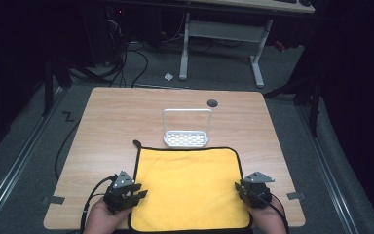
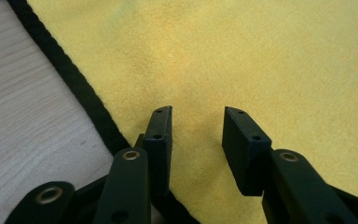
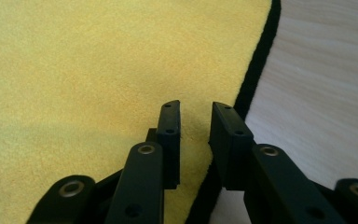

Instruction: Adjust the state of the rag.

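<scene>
A yellow cloth [image 1: 190,190] with a black hem lies flat on the near half of the wooden table [image 1: 126,112]. My left gripper [image 1: 139,195] rests low over the cloth's left edge, near the front. In the left gripper view its jaws [image 2: 198,114] stand apart above the yellow cloth [image 2: 261,56], with nothing pinched between them. My right gripper [image 1: 239,187] sits at the cloth's right edge. In the right gripper view its jaws [image 3: 196,107] stand a little apart over the black hem [image 3: 256,60], and the cloth [image 3: 98,60] lies flat beneath them.
A white wire-framed rack [image 1: 186,131] stands just beyond the cloth's far edge. Behind it, a black round grommet [image 1: 212,103] is set in the tabletop. Bare wood runs along both sides of the cloth. Cables trail over the table's left front edge.
</scene>
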Demonstrator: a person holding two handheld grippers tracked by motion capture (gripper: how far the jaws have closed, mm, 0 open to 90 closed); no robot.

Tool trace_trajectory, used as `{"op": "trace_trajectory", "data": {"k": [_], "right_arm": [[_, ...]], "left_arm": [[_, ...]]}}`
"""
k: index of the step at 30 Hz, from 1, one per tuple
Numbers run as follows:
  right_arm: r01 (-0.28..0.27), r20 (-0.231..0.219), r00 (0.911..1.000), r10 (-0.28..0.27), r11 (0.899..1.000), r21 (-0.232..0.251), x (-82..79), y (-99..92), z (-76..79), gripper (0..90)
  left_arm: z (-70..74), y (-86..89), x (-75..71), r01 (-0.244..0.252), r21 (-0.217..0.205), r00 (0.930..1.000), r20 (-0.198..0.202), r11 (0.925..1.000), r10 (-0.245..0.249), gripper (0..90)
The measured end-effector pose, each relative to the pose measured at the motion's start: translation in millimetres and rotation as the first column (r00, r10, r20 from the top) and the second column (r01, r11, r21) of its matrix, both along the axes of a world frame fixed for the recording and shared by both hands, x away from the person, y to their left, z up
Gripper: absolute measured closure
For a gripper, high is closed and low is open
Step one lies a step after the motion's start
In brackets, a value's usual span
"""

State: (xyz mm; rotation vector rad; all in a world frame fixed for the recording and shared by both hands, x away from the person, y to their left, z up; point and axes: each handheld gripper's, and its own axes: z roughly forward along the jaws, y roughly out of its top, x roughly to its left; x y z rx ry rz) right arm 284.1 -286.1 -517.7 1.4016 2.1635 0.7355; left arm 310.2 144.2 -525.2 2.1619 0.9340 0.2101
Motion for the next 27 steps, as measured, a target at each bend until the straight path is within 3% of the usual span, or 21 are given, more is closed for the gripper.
{"op": "trace_trajectory", "data": {"k": [6, 10, 12, 14, 16, 18, 22, 27], "right_arm": [[0.005, 0.013, 0.9999, -0.005, 1.000, 0.003, 5.7, -4.6, -1.4, 73.6], [0.066, 0.017, 0.9977, -0.066, 0.998, -0.008, 14.4, -20.6, -1.2, 73.9], [0.089, 0.016, 0.9959, -0.089, 0.996, -0.014, 12.7, -28.4, -0.8, 74.0], [0.101, 0.017, 0.9948, -0.100, 0.995, -0.010, 10.3, -32.9, -0.8, 73.7], [0.099, 0.025, 0.9948, -0.099, 0.995, -0.012, 9.2, -33.1, 0.2, 70.9], [0.093, 0.045, 0.9947, -0.093, 0.996, -0.002, 10.2, -31.2, 3.4, 68.0], [0.081, 0.084, 0.9931, -0.082, 0.997, 0.013, 19.1, -26.3, 8.3, 64.0], [0.054, 0.116, 0.9917, -0.056, 0.998, 0.022, 34.4, -20.3, 10.0, 61.9]], "left_arm": [[-0.7, -3.2, 9.9, -0.015, -0.020, 0.9998, -0.009, 0.9997, 0.015, 63.0], [-2.9, -26.5, 15.9, 0.034, -0.043, 0.9994, 0.003, 0.9985, -0.034, 60.8], [-3.6, -34.7, 13.7, 0.054, -0.032, 0.9983, 0.025, 0.9980, -0.053, 59.9], [-3.8, -37.1, 11.7, 0.067, -0.030, 0.9973, 0.032, 0.9973, -0.066, 58.0], [-4.1, -33.7, 11.5, 0.066, -0.057, 0.9978, 0.011, 0.9962, -0.066, 57.7], [-4.6, -28.2, 11.6, 0.053, -0.094, 0.9985, -0.009, 0.9942, -0.054, 57.1], [-2.8, -13.7, 14.1, -0.020, -0.100, 0.9990, 0.037, 0.9947, 0.024, 54.3], [-2.5, 7.4, 28.5, -0.142, -0.149, 0.9880, 0.041, 0.9787, 0.149, 51.2]]}}
